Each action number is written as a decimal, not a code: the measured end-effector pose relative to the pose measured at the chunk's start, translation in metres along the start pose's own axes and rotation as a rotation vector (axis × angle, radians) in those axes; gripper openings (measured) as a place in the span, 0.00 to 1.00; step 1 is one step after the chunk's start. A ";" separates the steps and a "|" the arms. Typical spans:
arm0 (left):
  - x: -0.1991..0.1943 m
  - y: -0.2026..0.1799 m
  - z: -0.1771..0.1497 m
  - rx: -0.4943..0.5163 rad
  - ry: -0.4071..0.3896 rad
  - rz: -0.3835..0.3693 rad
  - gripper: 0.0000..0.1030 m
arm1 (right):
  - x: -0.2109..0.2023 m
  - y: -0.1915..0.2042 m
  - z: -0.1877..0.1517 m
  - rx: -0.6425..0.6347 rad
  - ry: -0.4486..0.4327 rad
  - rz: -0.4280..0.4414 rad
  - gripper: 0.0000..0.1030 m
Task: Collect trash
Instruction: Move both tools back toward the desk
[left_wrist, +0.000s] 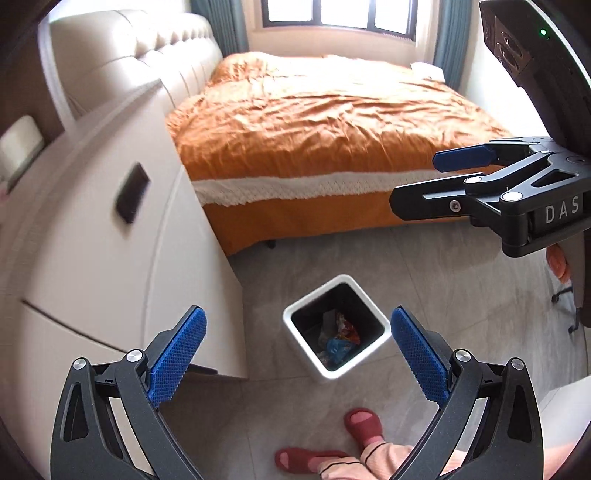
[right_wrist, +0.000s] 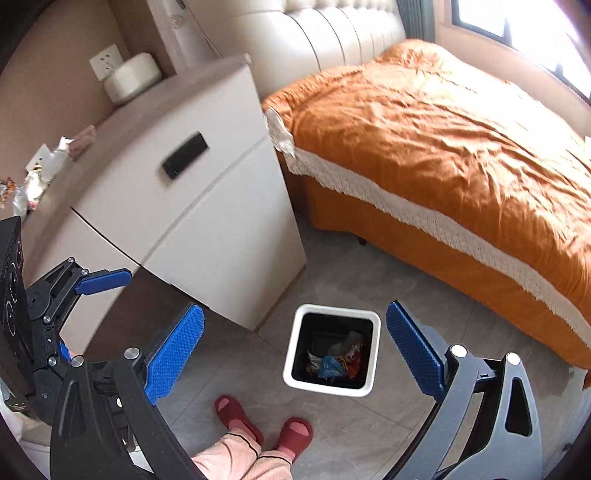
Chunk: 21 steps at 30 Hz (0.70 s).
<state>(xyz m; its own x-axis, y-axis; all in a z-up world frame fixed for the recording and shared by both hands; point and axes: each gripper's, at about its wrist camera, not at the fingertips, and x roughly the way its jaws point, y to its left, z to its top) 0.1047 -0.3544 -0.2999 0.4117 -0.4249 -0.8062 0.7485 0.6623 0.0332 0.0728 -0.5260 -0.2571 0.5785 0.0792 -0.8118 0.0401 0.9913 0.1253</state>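
A white square trash bin (left_wrist: 300, 308) with a black liner stands on the grey tile floor and holds crumpled wrappers (left_wrist: 341, 338). My left gripper (left_wrist: 297, 360) is open and empty, high above the bin. My right gripper (right_wrist: 295, 349) is open and empty too, also above the bin (right_wrist: 297, 345) with its wrappers (right_wrist: 334, 363). The right gripper also shows at the right of the left wrist view (left_wrist: 432, 181). The left gripper shows at the left of the right wrist view (right_wrist: 99, 314). More wrappers and clear plastic (right_wrist: 40, 173) lie on the white cabinet's top at the far left.
A white cabinet (right_wrist: 207, 221) with a black handle stands left of the bin. An orange bed (left_wrist: 325, 122) fills the back. The person's feet in red slippers (right_wrist: 258, 424) stand just in front of the bin. A white round box (right_wrist: 133, 75) sits on the cabinet.
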 end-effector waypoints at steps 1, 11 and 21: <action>-0.009 0.003 0.002 -0.008 -0.010 0.007 0.96 | -0.006 0.008 0.007 -0.015 -0.016 0.011 0.96; -0.094 0.053 0.008 -0.131 -0.120 0.115 0.96 | -0.040 0.089 0.065 -0.188 -0.124 0.136 0.96; -0.151 0.115 -0.011 -0.254 -0.161 0.267 0.96 | -0.046 0.178 0.110 -0.353 -0.183 0.260 0.96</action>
<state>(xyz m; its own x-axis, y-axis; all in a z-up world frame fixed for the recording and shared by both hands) 0.1226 -0.2075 -0.1804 0.6657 -0.2953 -0.6853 0.4604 0.8853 0.0657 0.1430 -0.3646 -0.1350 0.6681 0.3409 -0.6614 -0.3861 0.9187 0.0835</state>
